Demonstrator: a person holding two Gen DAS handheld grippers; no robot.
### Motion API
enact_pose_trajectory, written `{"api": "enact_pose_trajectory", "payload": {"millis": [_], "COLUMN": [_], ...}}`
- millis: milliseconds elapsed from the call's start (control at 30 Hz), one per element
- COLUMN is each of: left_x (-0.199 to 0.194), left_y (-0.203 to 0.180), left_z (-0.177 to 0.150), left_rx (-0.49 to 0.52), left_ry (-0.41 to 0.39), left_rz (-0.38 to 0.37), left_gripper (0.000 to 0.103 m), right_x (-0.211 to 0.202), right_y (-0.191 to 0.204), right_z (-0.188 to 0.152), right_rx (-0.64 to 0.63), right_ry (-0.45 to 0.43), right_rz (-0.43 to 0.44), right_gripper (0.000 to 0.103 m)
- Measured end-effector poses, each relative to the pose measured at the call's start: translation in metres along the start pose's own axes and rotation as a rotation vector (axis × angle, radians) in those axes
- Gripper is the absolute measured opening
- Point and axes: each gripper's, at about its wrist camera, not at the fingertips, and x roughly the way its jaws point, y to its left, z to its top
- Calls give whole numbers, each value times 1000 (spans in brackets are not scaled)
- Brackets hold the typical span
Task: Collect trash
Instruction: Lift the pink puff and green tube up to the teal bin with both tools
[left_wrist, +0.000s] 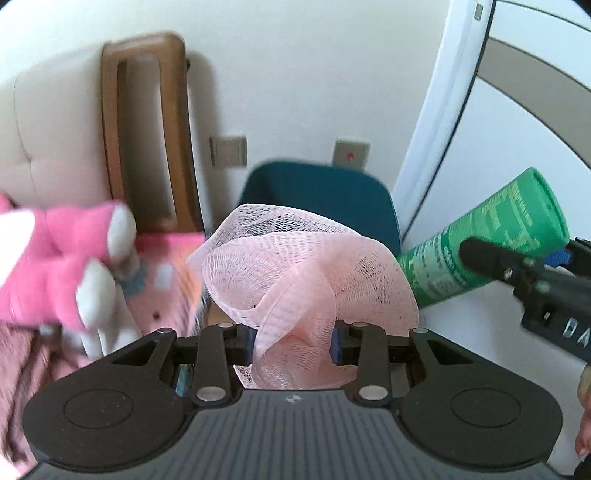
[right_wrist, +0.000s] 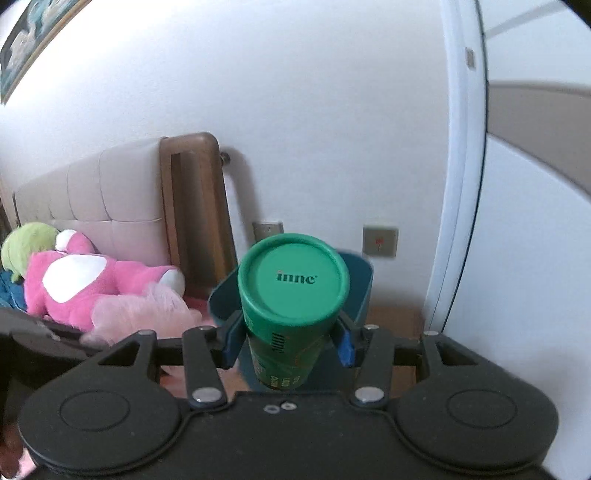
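Note:
My left gripper (left_wrist: 293, 341) is shut on a bunched pink mesh net (left_wrist: 306, 266), which billows up in front of the camera. Behind the net stands a dark teal bin (left_wrist: 325, 192) against the wall. My right gripper (right_wrist: 288, 339) is shut on a green cardboard tube (right_wrist: 293, 291) with a lid marked "inne", its end facing the camera. The same green tube (left_wrist: 491, 236) shows at the right of the left wrist view, held by the right gripper (left_wrist: 517, 258). The teal bin (right_wrist: 356, 284) sits just behind the tube in the right wrist view.
A bed with a padded beige headboard (right_wrist: 92, 195) and a wooden post (right_wrist: 195, 206) lies to the left. A pink plush toy (right_wrist: 85, 280) rests on it, also the plush toy (left_wrist: 66, 258) at left. A white door frame (right_wrist: 458, 166) rises at right. Wall switches (left_wrist: 229, 151) sit behind the bin.

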Motion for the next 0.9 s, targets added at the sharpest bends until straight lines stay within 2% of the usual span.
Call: {"api": "enact_pose_trajectory", "payload": {"millis": [233, 400, 500, 900], "left_x": [45, 99, 144, 273], "left_y": [-2, -6, -1, -21], "left_z": [49, 77, 89, 107], "left_rx": [56, 105, 105, 264], "left_ry": [3, 57, 102, 287], "left_rz": [-26, -50, -61, -76], "left_gripper": [35, 35, 35, 35], "right_x": [39, 89, 123, 233], "right_y": [7, 9, 9, 11], "right_z": [30, 36, 33, 4], "right_rx": [-80, -83, -82, -156], "right_ry": [33, 102, 173, 422], "right_rz": [-58, -101, -122, -149], "right_gripper": [49, 49, 49, 48]}}
